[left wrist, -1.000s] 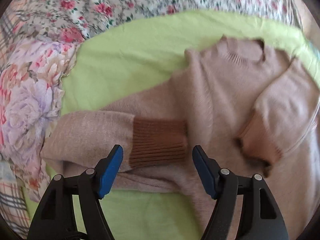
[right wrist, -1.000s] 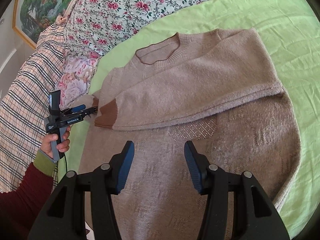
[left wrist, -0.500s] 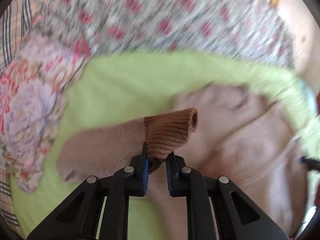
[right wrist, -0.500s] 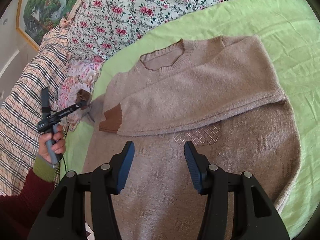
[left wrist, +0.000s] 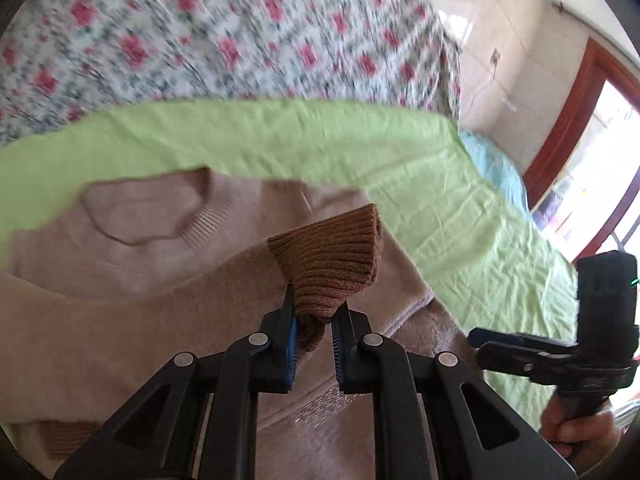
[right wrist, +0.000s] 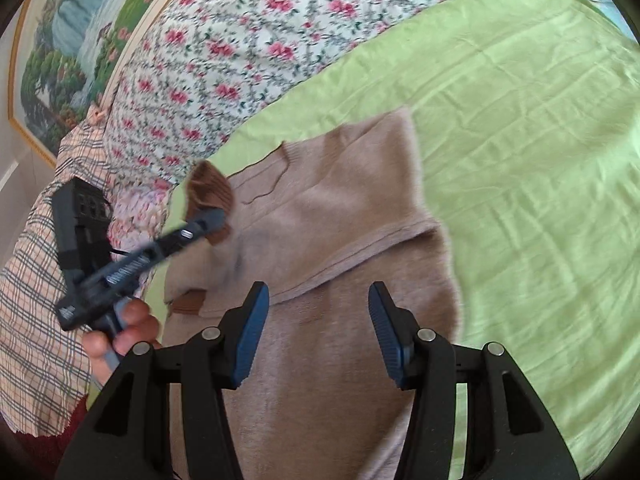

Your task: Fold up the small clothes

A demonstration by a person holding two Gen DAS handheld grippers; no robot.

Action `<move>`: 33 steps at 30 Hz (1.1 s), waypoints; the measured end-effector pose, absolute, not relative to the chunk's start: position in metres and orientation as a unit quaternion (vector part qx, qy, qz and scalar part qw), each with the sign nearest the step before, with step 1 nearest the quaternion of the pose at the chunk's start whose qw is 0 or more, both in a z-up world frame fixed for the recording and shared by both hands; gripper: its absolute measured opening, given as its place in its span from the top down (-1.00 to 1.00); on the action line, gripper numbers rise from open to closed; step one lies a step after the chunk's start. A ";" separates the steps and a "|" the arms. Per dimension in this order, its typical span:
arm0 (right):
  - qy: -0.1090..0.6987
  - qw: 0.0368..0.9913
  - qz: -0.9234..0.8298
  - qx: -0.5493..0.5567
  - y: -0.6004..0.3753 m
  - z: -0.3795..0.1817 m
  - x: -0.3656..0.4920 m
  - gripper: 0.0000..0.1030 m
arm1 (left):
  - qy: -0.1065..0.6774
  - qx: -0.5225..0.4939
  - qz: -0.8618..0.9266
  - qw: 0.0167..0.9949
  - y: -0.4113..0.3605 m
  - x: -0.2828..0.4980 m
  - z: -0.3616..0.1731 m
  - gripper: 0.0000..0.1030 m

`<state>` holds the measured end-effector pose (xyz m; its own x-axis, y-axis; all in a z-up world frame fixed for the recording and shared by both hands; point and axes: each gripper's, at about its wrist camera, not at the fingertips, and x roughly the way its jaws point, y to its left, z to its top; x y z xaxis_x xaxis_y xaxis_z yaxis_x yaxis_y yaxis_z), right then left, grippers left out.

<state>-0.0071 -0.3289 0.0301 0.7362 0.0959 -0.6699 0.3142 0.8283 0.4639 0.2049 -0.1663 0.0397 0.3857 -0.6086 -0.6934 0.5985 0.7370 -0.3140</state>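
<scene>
The left gripper [left wrist: 314, 322] points down at a slant over the sweater [left wrist: 120, 288]. Its jaws are closed tight on the brown cuff [left wrist: 332, 264] of one sleeve, and the cuff is lifted up off the sweater's chest. In the right wrist view, a hand [right wrist: 120, 332] holds this gripper by its handle, with the cuff [right wrist: 210, 188] pinched at the tip.

The right gripper [right wrist: 318, 320] also points down at a slant, over the lower part of the sweater [right wrist: 340, 280]. Its jaws stand apart with nothing between them.

The tan sweater lies flat on a green sheet [right wrist: 520, 160] on the bed. Its other sleeve is folded across the chest, with its brown cuff [right wrist: 188, 304] near the left edge. Behind the sheet is a flowery blanket [right wrist: 248, 40], a checked cloth [right wrist: 32, 280] and a framed picture [right wrist: 68, 60]. A window [left wrist: 592, 152] is at the far right.
</scene>
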 end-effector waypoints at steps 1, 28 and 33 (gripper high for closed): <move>0.358 0.885 -0.065 0.289 -0.333 0.028 -0.007 -0.04 | 0.427 -0.002 -0.360 0.829 -0.174 0.210 0.030 0.73; 0.416 0.873 -0.016 0.253 -0.317 0.000 0.115 0.85 | 0.487 -0.041 -0.054 0.871 0.121 0.222 -0.020 -0.20; 0.337 0.906 0.012 0.257 -0.314 0.063 0.093 0.86 | 0.483 -0.029 -0.057 0.873 0.105 0.246 -0.015 0.41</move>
